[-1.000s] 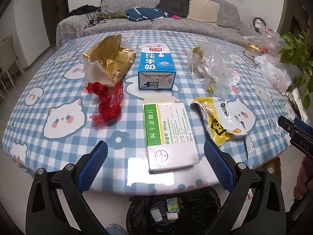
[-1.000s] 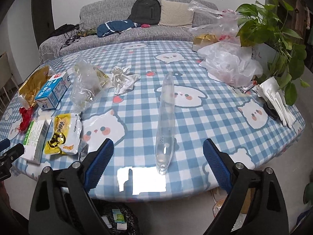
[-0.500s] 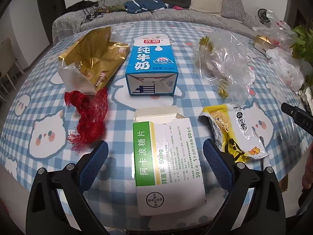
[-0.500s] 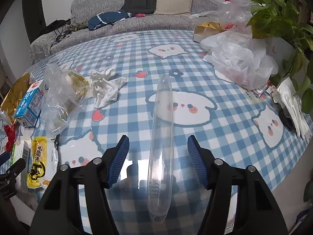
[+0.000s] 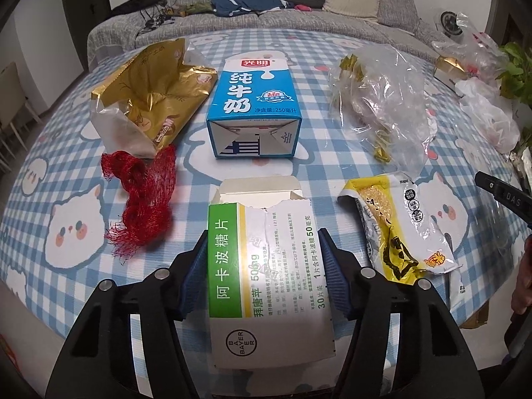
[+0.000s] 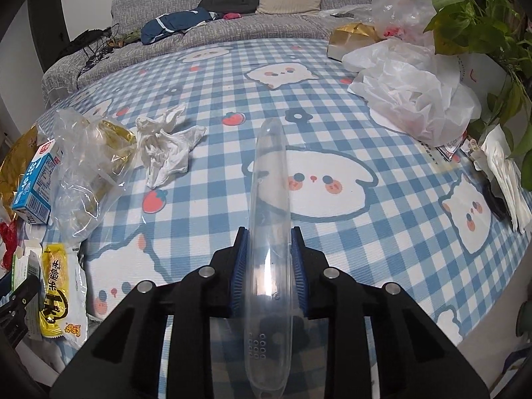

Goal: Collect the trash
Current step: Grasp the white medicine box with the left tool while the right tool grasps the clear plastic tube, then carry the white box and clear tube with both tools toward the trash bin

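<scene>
A round table [image 6: 382,232] under a blue-and-white checked cloth with cartoon cats stands in front of a grey sofa [image 6: 282,10].

Task items at the grippers, two:
- One torn medicine box [image 5: 266,272], white with a green band. It lies flat at the near table edge, long axis running away from the camera, opened flap at the far end. The left gripper [image 5: 264,269] straddles it; the jaws are closing and the blue pads [image 5: 196,272] meet both long sides of the box.
- One clear plastic case [image 6: 269,232], long and narrow. It lies flat, long axis running from the near edge toward the table centre, perforated end nearest the camera. The right gripper [image 6: 270,259] has its jaws closing, with the pads against both sides of the case.

Other trash, one of each: blue milk carton [image 5: 254,106], gold foil bag [image 5: 149,96], red mesh net [image 5: 143,196], yellow snack wrapper [image 5: 395,229], clear plastic bag [image 5: 382,99], crumpled tissue [image 6: 166,143]. White plastic bags [image 6: 412,99] and a potted plant [image 6: 482,16] occupy the right rim.

Change over the last second: both grippers stood wide open and short of their items; both have since advanced, lowered and narrowed onto them.
</scene>
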`<action>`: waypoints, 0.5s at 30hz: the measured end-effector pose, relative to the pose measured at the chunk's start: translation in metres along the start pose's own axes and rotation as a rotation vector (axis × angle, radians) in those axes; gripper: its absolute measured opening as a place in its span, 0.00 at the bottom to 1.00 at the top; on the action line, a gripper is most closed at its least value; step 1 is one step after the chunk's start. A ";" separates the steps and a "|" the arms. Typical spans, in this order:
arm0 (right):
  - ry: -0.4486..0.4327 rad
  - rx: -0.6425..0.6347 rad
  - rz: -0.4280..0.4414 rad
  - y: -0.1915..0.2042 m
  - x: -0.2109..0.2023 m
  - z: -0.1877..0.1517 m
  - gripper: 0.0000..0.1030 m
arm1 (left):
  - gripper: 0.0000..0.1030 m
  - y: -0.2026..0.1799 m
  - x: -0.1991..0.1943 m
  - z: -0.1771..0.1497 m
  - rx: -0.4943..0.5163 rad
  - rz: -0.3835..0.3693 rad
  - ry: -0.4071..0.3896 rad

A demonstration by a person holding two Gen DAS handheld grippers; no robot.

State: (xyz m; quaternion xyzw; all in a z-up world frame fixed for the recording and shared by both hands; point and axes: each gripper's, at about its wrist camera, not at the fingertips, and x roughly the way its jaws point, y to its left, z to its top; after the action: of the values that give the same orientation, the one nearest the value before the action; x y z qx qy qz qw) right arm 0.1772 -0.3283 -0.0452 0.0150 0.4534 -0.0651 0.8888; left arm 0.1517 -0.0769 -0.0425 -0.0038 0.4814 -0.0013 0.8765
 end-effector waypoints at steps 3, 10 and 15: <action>-0.001 -0.007 -0.001 0.001 -0.001 -0.001 0.24 | 0.59 0.002 -0.001 -0.001 -0.004 -0.007 -0.001; -0.005 -0.009 -0.003 0.002 -0.004 -0.003 0.24 | 0.59 0.004 -0.005 -0.001 -0.011 -0.011 -0.009; -0.011 -0.010 -0.001 0.003 -0.011 -0.006 0.24 | 0.59 0.004 -0.012 -0.003 -0.006 -0.015 -0.021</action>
State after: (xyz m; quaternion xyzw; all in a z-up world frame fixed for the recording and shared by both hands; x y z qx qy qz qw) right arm 0.1661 -0.3241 -0.0395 0.0100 0.4487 -0.0632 0.8914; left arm 0.1426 -0.0728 -0.0340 -0.0104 0.4722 -0.0065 0.8814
